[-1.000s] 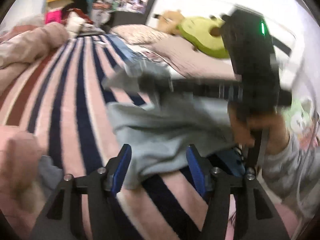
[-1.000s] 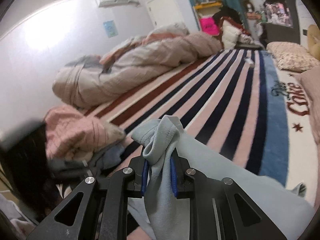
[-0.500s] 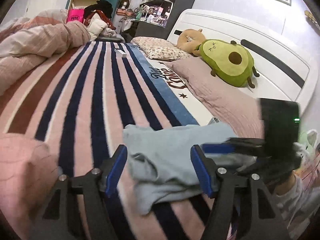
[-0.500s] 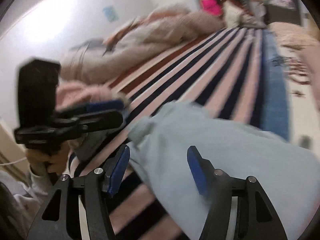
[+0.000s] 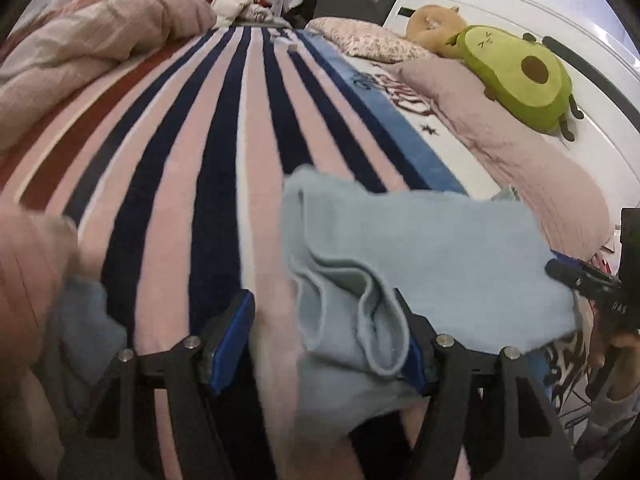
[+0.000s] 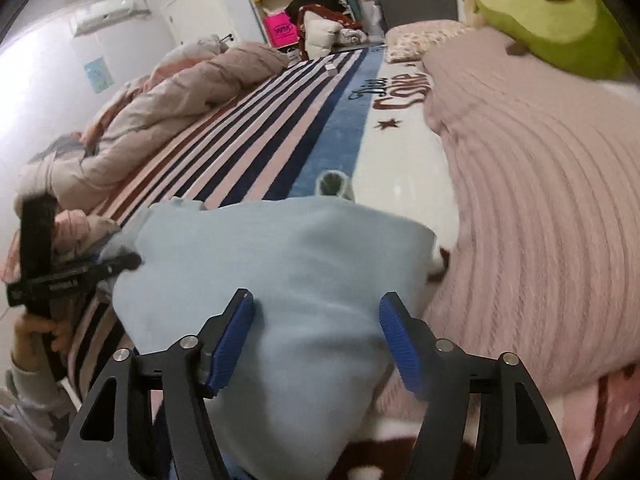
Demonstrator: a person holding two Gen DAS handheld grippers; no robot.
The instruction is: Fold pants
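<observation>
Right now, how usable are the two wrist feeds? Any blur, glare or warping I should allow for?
Left wrist view: strong fisheye bowing of the striped blanket; pants fairly sharp, near edge and pink cloth smeared. Right wrist view: pants soft; wall washed out by glare; pink ribbed pillow blurred. Both views: corners vignetted black.

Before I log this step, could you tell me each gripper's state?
Left gripper: open, holding nothing, over the light blue pants.
Right gripper: open, holding nothing, over the pants.
</observation>
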